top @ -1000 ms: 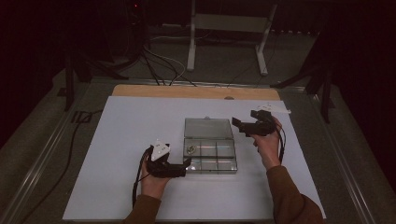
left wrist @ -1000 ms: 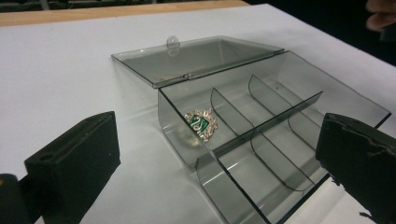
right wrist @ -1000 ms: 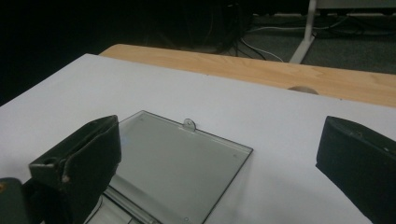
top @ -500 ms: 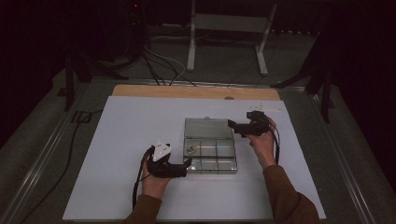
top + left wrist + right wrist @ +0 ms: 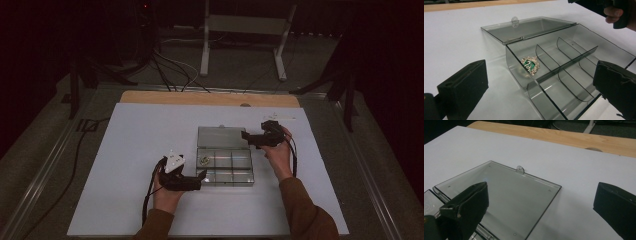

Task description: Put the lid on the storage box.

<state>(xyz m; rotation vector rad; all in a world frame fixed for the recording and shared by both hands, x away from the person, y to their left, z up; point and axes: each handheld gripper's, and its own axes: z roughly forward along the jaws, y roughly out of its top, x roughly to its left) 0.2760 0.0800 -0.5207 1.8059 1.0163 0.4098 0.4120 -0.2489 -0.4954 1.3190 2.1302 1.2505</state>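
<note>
The right gripper (image 5: 248, 135) has slid left from the box's (image 5: 225, 167) far right corner to hang over the open lid (image 5: 219, 136), fingers wide and empty; likely it will swing the lid shut. The left gripper (image 5: 202, 176), also wide open and empty, waits at the box's near-left corner. The brooch (image 5: 530, 64) lies in the far-left compartment.

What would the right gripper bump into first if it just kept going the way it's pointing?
Probably the box's open lid, lying flat on the white table: the right gripper, open, points over it. Depth is uncertain.
</note>
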